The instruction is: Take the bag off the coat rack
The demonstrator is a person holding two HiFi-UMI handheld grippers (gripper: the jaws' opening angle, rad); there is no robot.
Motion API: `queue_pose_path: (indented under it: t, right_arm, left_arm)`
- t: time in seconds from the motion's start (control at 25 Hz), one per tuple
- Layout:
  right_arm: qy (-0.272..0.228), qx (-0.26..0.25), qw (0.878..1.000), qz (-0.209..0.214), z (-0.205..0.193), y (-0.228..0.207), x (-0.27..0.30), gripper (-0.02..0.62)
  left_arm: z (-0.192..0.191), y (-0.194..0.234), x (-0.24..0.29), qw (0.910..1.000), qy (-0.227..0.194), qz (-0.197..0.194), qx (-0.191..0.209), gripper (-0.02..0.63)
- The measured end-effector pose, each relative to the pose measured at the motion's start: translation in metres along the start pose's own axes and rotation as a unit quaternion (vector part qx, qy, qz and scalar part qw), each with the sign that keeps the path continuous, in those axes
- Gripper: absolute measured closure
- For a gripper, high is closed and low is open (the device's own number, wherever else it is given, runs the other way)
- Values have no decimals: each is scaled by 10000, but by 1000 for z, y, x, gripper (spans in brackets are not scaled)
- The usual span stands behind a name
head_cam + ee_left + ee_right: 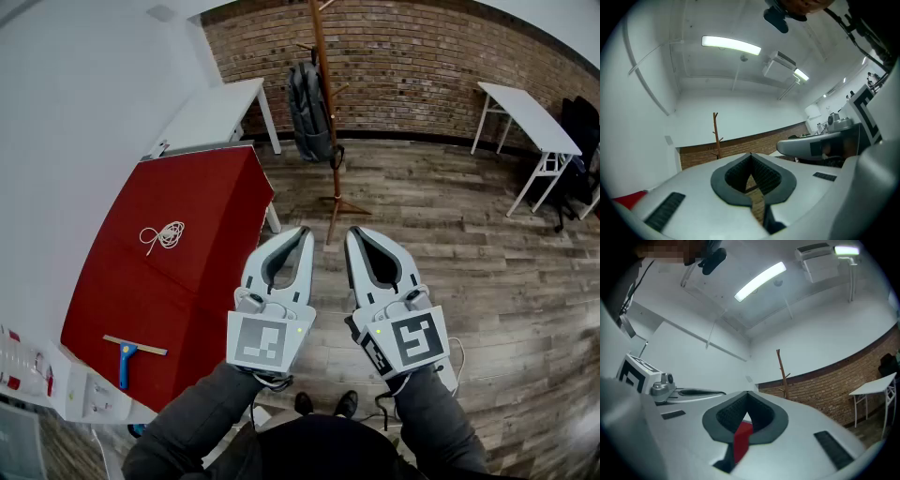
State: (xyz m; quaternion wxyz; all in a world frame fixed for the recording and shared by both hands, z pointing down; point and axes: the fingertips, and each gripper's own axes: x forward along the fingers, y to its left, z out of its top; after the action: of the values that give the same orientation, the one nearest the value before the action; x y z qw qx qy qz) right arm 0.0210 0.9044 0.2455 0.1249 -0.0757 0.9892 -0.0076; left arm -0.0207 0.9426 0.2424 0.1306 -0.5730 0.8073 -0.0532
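Observation:
A grey backpack (308, 109) hangs on the left side of a tall wooden coat rack (325, 112) that stands before the brick wall across the room. My left gripper (303, 232) and right gripper (355, 234) are held side by side in front of me, well short of the rack, both pointing toward it. Each is shut with nothing between its jaws. From the left gripper (751, 154), only the top of the coat rack (716, 136) shows above its own jaws. Past the right gripper (747, 393), the coat rack (782, 373) stands against the brick wall. Neither gripper view shows the bag.
A red-covered table (206, 202) lies at my left with a coiled white cord (162, 234) and a blue-handled squeegee (127, 356). A white table (220, 108) stands behind it, another white table (525, 112) at right, with dark things (581, 141) beyond. Wood-plank floor (450, 234) runs up to the rack.

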Motion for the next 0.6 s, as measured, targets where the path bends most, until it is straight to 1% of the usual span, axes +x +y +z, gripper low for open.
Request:
queue_pose_path:
  t: [0.32,0.6]
  right_arm:
    - [38,15,10000,75,-4,-1,0,591]
    - [125,141,9997,155,-21,-2,24,589]
  left_arm:
    - [-9,-3,-1,10000,80,38,-17,597]
    - [-33,24,5,9993,203,220,-209,597]
